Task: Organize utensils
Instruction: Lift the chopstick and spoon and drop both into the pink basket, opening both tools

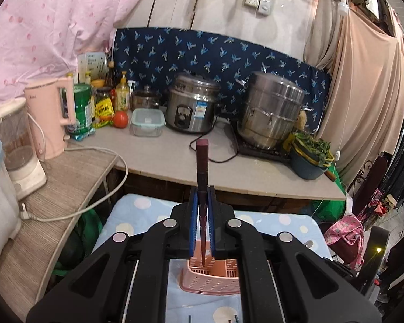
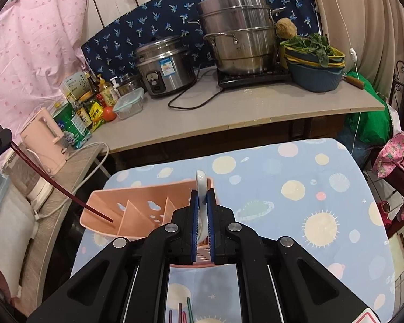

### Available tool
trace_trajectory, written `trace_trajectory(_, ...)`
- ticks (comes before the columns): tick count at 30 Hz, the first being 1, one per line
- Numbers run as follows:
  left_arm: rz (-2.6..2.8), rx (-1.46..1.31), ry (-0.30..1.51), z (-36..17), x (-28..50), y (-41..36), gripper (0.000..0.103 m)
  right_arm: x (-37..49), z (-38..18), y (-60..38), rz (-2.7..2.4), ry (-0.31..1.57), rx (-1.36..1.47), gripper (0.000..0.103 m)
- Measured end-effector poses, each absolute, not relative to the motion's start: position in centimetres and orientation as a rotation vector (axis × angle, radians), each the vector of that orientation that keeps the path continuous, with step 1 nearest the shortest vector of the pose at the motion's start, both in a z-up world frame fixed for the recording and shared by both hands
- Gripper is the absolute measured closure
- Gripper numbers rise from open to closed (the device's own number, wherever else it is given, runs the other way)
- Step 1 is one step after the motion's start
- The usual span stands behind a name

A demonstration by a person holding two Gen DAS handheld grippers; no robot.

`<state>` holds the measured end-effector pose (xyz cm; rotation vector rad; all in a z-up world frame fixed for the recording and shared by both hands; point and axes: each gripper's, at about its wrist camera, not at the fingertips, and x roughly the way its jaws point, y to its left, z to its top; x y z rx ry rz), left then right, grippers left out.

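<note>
Already both hands were loaded. The left gripper [image 1: 202, 215] had its blue pads pinched tight around a dark maroon chopstick [image 1: 202, 167], held upright with its narrow tip pointing down into the pink utensil caddy [image 1: 210, 280] below; from the right wrist view that same chopstick [image 2: 54, 183] slanted in from the left, its tip hanging over the caddy's [image 2: 137, 210] leftmost compartment, though whether it touched the floor of that compartment could not be told. The right gripper [image 2: 202, 215] was likewise closed, its pads gripping a white spoon [image 2: 201, 185] edge-on, positioned at the caddy's right end, above or just inside it. The caddy sat on a blue cloth printed with suns and planets [image 2: 309, 188], and its visible compartments looked bare apart from these two arrivals. Near the bottom of the right view, several coloured chopsticks [image 2: 184, 311] lay on the cloth, not yet collected. Judging by this, the sorting was at an early stage: two pieces were about to be deposited, neither released, and more remained to be fetched.
</note>
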<state>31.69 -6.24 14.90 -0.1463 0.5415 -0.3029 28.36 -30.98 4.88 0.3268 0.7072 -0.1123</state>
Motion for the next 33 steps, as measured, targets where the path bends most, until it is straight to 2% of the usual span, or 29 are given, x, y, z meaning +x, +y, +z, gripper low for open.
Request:
trace_trajectory(7, -0.293, -0.164, 0.617, 11.9, 33.1, -6.3, 0.096, 28.8, 3.5, -30.8, -0.105, 0.728, 0.329, 0.096)
trace_trajectory(10, -0.289, -0.168, 0.630, 11.3, 33.0, -6.1, 0.094, 28.3, 4.0, -30.6, -0.119, 0.706, 0.306, 0.088)
trace_trajectory(11, -0.280, -0.165, 0.632, 11.2, 32.8, -6.0, 0.089, 28.0, 4.3, -30.6, -0.120, 0.700, 0.307, 0.084)
trace_trajectory(14, -0.272, -0.174, 0.631, 11.2, 32.1, -5.5, 0.075, 26.9, 5.1, -30.5, -0.118, 0.686, 0.309, 0.082)
trace_trajectory(23, -0.234, -0.128, 0.591, 11.9, 26.8, -3.3, 0.052, 20.4, 6.6, -29.0, -0.083, 0.661, 0.311, 0.073)
trace_trajectory(33, -0.230, -0.099, 0.697, 7.2, 19.2, -1.0, 0.050, 11.4, 2.7, -27.0, -0.068, 0.762, 0.324, 0.072)
